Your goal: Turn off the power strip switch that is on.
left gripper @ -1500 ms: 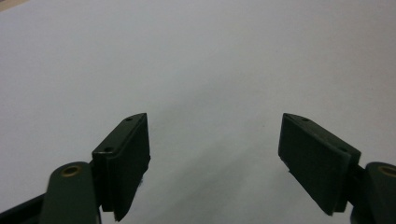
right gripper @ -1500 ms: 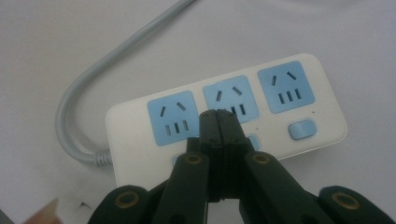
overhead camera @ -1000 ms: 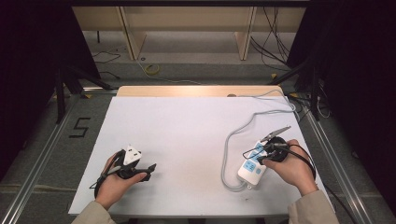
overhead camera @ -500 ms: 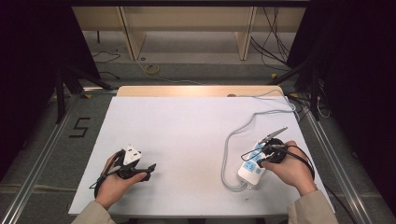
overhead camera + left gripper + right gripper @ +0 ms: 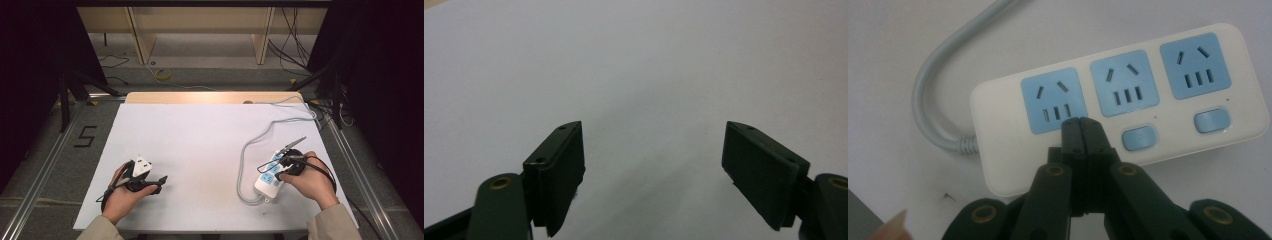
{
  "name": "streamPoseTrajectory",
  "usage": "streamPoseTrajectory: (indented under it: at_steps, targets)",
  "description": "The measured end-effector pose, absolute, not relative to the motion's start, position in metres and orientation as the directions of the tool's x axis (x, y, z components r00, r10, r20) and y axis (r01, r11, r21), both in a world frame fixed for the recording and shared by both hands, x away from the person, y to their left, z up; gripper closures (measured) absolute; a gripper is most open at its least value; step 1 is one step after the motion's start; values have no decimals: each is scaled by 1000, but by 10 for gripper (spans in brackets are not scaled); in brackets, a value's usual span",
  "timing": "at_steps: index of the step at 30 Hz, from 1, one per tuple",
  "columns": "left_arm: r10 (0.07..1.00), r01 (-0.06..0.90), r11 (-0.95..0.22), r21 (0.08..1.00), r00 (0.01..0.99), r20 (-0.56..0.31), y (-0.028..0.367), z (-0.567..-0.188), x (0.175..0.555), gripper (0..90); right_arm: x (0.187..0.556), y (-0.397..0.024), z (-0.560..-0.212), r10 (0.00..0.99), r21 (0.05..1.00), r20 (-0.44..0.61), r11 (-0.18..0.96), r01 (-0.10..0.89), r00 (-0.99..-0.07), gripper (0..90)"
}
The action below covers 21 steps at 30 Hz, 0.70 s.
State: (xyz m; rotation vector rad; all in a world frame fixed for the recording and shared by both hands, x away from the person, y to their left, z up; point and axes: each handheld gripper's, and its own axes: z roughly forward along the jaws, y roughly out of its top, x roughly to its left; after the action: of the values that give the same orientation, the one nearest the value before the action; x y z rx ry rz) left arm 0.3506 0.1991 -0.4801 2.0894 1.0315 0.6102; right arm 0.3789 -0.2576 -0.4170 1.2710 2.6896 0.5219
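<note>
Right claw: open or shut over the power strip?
Shut. In the right gripper view the right claw has its jaws pressed together, nothing between them, tips over the power strip where the first outlet's switch would sit.

Counting one power strip (image 5: 1118, 105) on one table (image 5: 200, 145), trailing one grey cord (image 5: 260, 135). Seeing three blue sockets (image 5: 1125, 82) on it, plus two blue switches (image 5: 1139, 138) showing, a third spot possibly sitting hidden behind the jaws. Spotting two grippers, left (image 5: 161, 180) and right (image 5: 262, 167), in two hands (image 5: 122, 197). Also noticing one "5" mark (image 5: 86, 136) on the floor.
</note>
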Motion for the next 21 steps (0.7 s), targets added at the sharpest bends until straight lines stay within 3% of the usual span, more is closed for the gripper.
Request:
streamPoseTrajectory:
  at_steps: [21]
  targets:
    - [818, 478, -420, 771, 568, 94, 198, -480, 351, 250, 379, -255, -420, 764, 329, 37, 599, 730, -644, 900]
